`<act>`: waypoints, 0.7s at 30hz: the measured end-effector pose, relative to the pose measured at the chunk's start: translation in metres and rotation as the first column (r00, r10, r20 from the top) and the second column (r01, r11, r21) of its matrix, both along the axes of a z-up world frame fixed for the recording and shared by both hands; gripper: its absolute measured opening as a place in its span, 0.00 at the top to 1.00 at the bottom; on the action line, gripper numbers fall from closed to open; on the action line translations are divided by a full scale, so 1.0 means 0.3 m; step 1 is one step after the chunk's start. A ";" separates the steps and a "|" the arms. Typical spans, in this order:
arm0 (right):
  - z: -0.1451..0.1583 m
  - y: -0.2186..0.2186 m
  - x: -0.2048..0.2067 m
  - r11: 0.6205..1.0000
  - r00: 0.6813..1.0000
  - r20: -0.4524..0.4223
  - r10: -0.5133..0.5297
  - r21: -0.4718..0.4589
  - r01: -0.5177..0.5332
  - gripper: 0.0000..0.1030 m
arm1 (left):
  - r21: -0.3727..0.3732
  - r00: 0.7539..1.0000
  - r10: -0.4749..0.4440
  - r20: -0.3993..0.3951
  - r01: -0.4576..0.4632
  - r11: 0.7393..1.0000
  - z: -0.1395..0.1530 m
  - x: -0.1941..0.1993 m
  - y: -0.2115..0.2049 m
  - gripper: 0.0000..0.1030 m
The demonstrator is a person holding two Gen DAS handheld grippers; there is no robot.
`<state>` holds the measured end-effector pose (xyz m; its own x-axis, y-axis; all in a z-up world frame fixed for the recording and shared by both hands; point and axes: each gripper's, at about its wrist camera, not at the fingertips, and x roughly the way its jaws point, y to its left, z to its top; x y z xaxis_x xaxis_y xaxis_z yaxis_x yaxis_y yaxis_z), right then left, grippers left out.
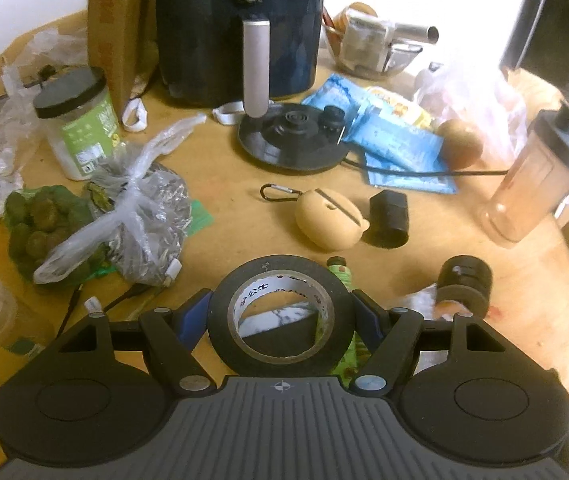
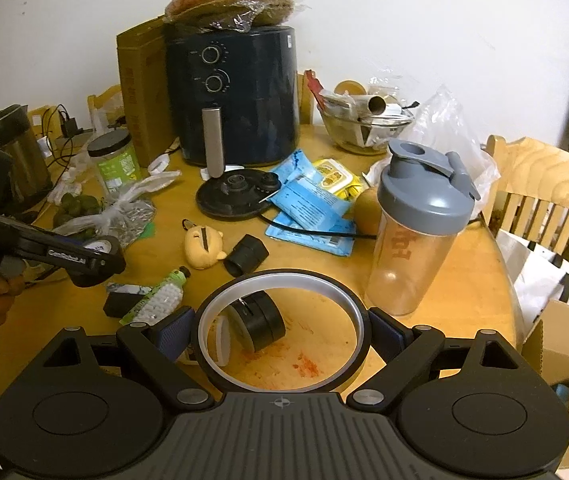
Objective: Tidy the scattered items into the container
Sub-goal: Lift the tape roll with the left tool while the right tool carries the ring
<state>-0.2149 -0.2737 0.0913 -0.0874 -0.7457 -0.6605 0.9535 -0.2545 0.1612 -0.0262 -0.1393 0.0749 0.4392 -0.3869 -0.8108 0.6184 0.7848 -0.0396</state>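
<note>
Setting: cluttered round wooden worktop (image 2: 464, 280) against a white wall, with an air fryer (image 2: 236, 92) at the back and a shaker bottle (image 2: 416, 236) toward the right.
Left claw (image 1: 282, 312): closed on a black tape roll (image 1: 220, 312), gripped across its width by both blue pads, with the roll's hole facing the camera.
Right claw (image 2: 280, 330): closed on a thin black ring (image 2: 358, 316) with a pale inner face, held across its width above the stained worktop.
Still scattered: a tan plush case (image 2: 200, 246), a small black cap (image 2: 248, 258) and a black cylinder (image 2: 260, 320) lie ahead of both claws.
Container: cannot tell for sure; a cardboard box (image 2: 564, 340) shows off the worktop's right edge.
Key relation: if that box is the goal, it lies to the right, nearer the right claw.
</note>
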 end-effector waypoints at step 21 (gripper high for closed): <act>0.047 0.032 0.024 0.990 0.992 0.004 0.125 -0.062 -0.125 0.11 | -0.063 0.997 0.062 0.052 -0.059 0.996 0.179 -0.230 0.074 0.30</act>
<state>-0.2075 -0.2641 0.1053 0.0142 -0.7898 -0.6131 0.9759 -0.1227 0.1806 -0.0953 -0.1171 0.1286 0.5059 -0.4069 -0.7606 0.5727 0.8178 -0.0565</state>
